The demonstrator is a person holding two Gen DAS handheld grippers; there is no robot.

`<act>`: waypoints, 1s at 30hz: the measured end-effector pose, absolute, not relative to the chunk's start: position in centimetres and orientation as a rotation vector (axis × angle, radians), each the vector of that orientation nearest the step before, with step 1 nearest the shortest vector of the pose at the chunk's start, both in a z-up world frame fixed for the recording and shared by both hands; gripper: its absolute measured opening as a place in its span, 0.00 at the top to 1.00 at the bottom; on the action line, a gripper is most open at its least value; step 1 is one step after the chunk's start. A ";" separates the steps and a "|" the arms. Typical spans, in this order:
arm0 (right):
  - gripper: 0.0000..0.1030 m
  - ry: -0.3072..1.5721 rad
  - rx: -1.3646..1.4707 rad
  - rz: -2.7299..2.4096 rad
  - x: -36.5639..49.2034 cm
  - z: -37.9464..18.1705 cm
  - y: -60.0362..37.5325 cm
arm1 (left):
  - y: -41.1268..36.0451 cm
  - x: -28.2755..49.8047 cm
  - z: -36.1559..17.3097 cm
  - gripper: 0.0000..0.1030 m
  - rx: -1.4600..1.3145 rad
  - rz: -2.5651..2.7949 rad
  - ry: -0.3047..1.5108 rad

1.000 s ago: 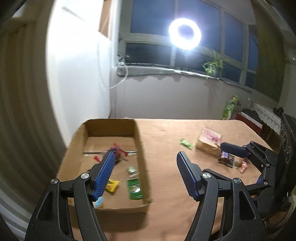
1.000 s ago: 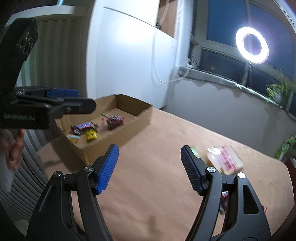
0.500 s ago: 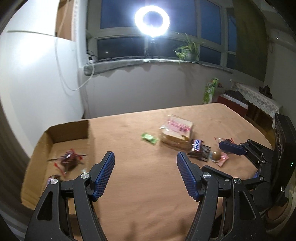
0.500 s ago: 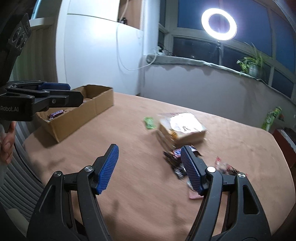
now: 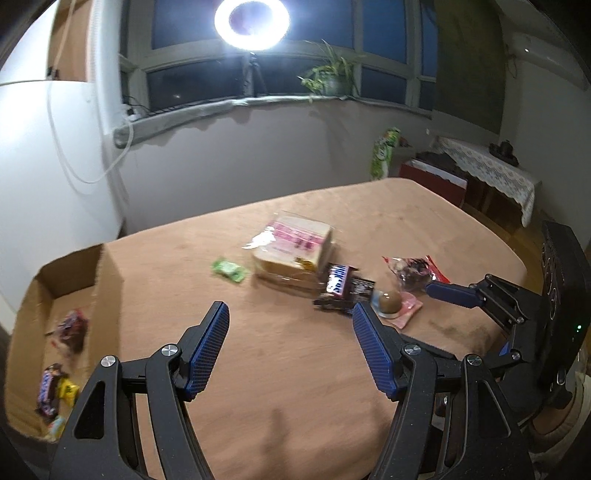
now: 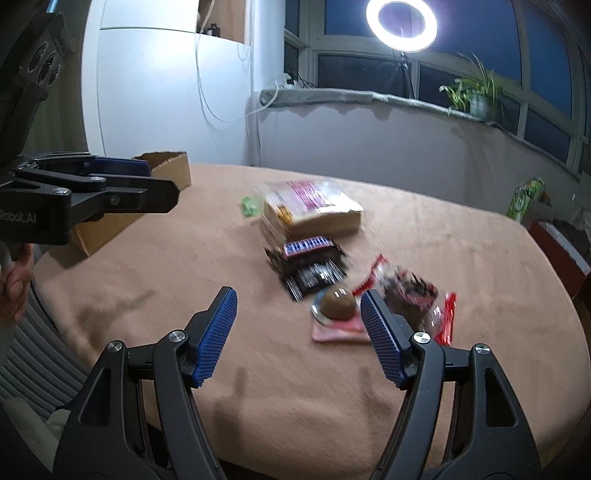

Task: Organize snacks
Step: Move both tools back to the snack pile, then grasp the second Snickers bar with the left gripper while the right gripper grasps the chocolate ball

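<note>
On the brown table lie a wrapped bread pack, a green candy, a blue-and-black chocolate bar on dark packets, a brown ball sweet on a pink wrapper and a red-edged clear bag. A cardboard box at the left holds several snacks. My left gripper hovers open and empty short of the chocolate bar. My right gripper is open and empty just before the ball sweet.
A ring light stands at the window with a potted plant on the sill. A white cabinet is behind the box. A green bag and a side table with a lace cloth lie beyond the table.
Both grippers swung from the cardboard box on the left toward the snack pile on the right and came closer to it. Both stayed open and empty.
</note>
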State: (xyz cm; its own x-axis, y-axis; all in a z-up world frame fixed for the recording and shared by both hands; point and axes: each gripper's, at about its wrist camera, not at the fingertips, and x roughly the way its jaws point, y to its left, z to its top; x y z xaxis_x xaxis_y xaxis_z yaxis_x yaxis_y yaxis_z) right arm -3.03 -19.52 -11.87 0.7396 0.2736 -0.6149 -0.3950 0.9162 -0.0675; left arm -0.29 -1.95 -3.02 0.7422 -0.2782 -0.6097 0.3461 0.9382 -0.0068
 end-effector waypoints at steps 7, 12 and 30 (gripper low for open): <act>0.30 0.687 -0.173 0.364 -2.2 -13.1 -20.6 | -4.1 2.2 -5.4 0.33 0.113 -0.415 0.723; 0.33 0.728 -0.159 0.369 -1.1 -14.4 -20.8 | -4.7 4.2 -7.2 0.33 0.067 -0.467 0.789; 0.57 0.714 -0.140 0.390 1.8 -14.6 -21.2 | -6.5 7.7 -9.1 0.48 0.049 -0.523 0.836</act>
